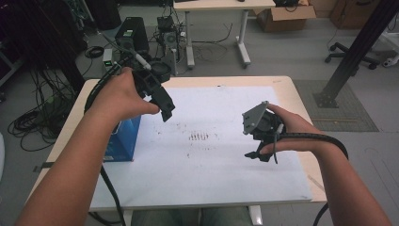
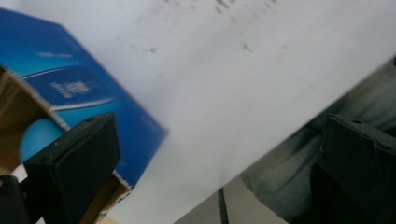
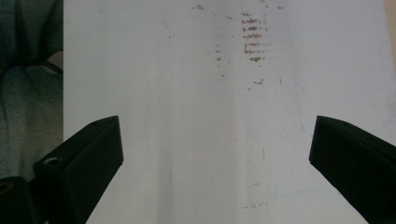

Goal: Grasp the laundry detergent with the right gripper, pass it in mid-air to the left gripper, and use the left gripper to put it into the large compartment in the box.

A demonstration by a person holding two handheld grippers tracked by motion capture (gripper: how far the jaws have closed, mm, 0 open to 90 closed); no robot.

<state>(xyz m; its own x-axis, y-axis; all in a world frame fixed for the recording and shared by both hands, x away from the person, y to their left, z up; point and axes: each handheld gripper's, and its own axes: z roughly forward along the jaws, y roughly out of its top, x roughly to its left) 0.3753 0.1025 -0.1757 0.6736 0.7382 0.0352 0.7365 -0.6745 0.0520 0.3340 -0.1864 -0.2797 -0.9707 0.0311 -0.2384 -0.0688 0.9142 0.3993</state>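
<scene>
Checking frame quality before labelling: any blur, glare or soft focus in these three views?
Left gripper view: motion blur smears the blue box and its print; the specks on the white sheet are streaked. Right gripper view: sharper, brown marks readable, the jaws dark and underexposed. High view: even light, no glare, faint shadows under the left gripper and right gripper.

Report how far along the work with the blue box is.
Nothing looks done yet: the blue box sits at the table's left edge, its top open in the left gripper view. In hand: the open left gripper hovers above it. Left: gripping the box. The right gripper is open, over the white sheet.
</scene>
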